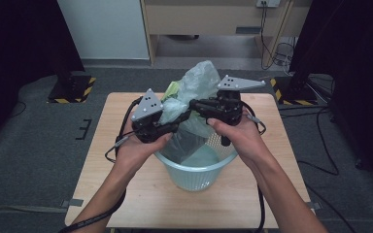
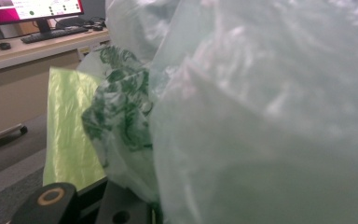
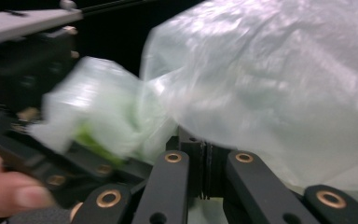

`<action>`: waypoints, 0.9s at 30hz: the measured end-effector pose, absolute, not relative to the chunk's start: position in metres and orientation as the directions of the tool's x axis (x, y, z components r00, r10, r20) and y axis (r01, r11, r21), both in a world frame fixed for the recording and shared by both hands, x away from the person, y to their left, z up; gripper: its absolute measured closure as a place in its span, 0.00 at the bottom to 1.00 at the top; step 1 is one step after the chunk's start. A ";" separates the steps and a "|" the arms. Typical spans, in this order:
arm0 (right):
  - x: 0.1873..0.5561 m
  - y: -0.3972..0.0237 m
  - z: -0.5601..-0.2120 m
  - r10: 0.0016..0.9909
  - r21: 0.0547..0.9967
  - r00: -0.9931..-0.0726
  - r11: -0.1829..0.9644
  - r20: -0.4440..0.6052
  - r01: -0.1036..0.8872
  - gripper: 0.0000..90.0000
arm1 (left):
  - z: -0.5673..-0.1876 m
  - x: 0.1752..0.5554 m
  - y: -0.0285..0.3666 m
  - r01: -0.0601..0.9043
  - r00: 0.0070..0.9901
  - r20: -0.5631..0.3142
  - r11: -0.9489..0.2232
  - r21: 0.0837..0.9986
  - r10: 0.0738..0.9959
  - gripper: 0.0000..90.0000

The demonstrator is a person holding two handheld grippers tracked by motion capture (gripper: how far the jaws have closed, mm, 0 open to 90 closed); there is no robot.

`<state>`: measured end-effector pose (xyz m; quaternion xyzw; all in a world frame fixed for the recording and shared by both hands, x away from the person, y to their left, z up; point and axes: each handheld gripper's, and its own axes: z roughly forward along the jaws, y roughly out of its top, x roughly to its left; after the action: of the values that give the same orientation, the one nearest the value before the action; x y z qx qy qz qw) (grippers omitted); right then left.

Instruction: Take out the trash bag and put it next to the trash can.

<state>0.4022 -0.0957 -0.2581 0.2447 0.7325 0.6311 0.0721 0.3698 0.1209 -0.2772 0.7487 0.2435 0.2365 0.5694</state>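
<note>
1. The translucent pale-green plastic bin liner point(image 1: 197, 85) stands bunched up above the pale-green perforated plastic wastebasket point(image 1: 194, 170), which sits near the middle of the light wooden table point(image 1: 102, 160), a little toward its near edge. The liner's lower part hangs down inside the basket.
2. The right gripper point(image 1: 197, 108) has its jaws pressed together on a fold of the liner; in the right gripper view the two pads meet with film pinched between them point(image 3: 205, 154). That hold looks sound, so I would leave it alone.
3. The left gripper point(image 1: 177, 124) sits against the liner's left side, by a wad of green-printed film point(image 2: 121, 107). Its jaws stand part-way apart; from here I cannot tell whether they pinch any plastic.
4. To do this well, the left gripper should bite a single edge of the mouth, not the whole wad.
5. Then both hands should draw apart and down, stretching the mouth over the basket's rim point(image 1: 175, 162).
6. Pull gently: thin film tears, and the light basket may tip.
</note>
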 end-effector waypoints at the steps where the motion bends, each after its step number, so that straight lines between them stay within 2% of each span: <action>1: 0.400 -0.093 -0.257 0.445 0.960 -0.873 0.088 0.200 0.265 0.99 | -0.278 0.370 0.121 0.094 0.767 0.078 -0.232 0.968 0.637 0.71; 10: 0.393 -0.085 -0.255 0.434 0.958 -0.873 0.074 0.221 0.278 0.99 | -0.278 0.369 0.122 0.074 0.763 0.102 -0.243 0.967 0.638 0.91; 12: 0.391 -0.086 -0.255 0.448 0.959 -0.869 0.077 0.210 0.271 0.95 | -0.278 0.369 0.123 0.067 0.754 0.111 -0.244 0.967 0.647 0.95; 15: 0.390 -0.089 -0.255 0.481 0.962 -0.853 0.069 0.201 0.265 0.84 | -0.278 0.369 0.124 0.067 0.740 0.109 -0.233 0.970 0.664 0.96; 21: 0.382 -0.099 -0.255 0.562 0.966 -0.813 0.086 0.155 0.244 0.48 | -0.277 0.371 0.128 0.075 0.719 0.101 -0.222 0.972 0.688 0.96; 27: 0.380 -0.116 -0.259 0.630 0.965 -0.761 0.072 0.151 0.251 0.30 | -0.277 0.373 0.129 0.084 0.713 0.086 -0.206 0.975 0.696 0.96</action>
<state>0.3803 -0.1159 -0.2587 0.3080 0.7151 0.6077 0.1563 0.3732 0.1289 -0.2768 0.7288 0.2676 0.2683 0.5703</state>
